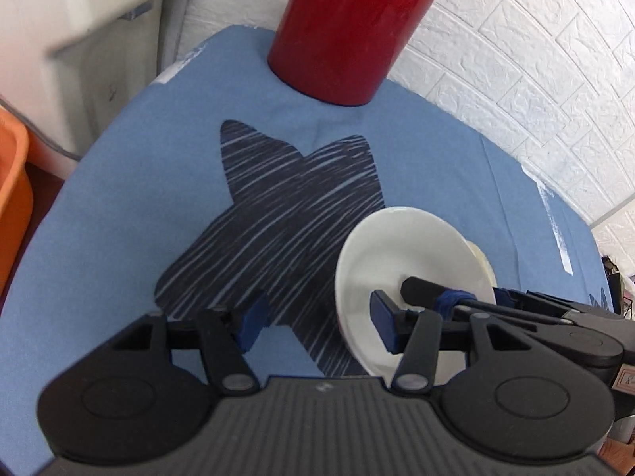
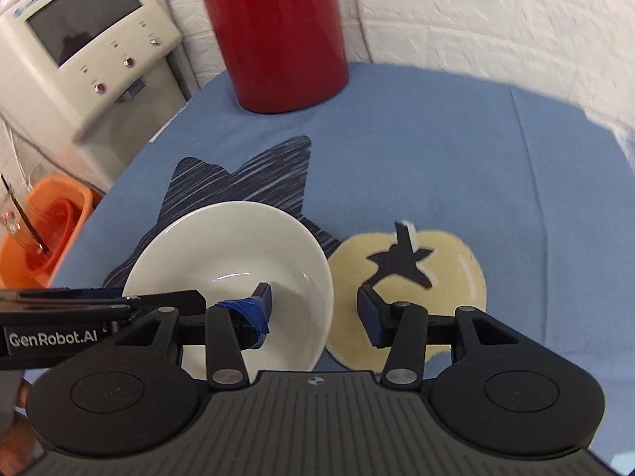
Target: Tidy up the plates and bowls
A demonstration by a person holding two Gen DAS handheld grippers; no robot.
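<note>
A white shallow plate (image 1: 405, 258) rests on the blue tablecloth (image 1: 119, 206), over the edge of a dark striped star print. My left gripper (image 1: 319, 323) is open low over the cloth. Its right finger is above the plate's inside and its left finger is outside the plate's left rim. In the right wrist view the same plate (image 2: 230, 254) lies at lower left. My right gripper (image 2: 313, 311) is open across the plate's right rim, with the blue-taped finger inside and the other over a yellow apple print. Neither gripper holds anything.
A tall red thermos jug (image 2: 274, 31) stands at the back of the table. A white dispenser machine (image 2: 91, 47) and an orange basin (image 2: 43, 238) sit off the left edge. A white brick wall (image 1: 535, 79) runs behind and to the right.
</note>
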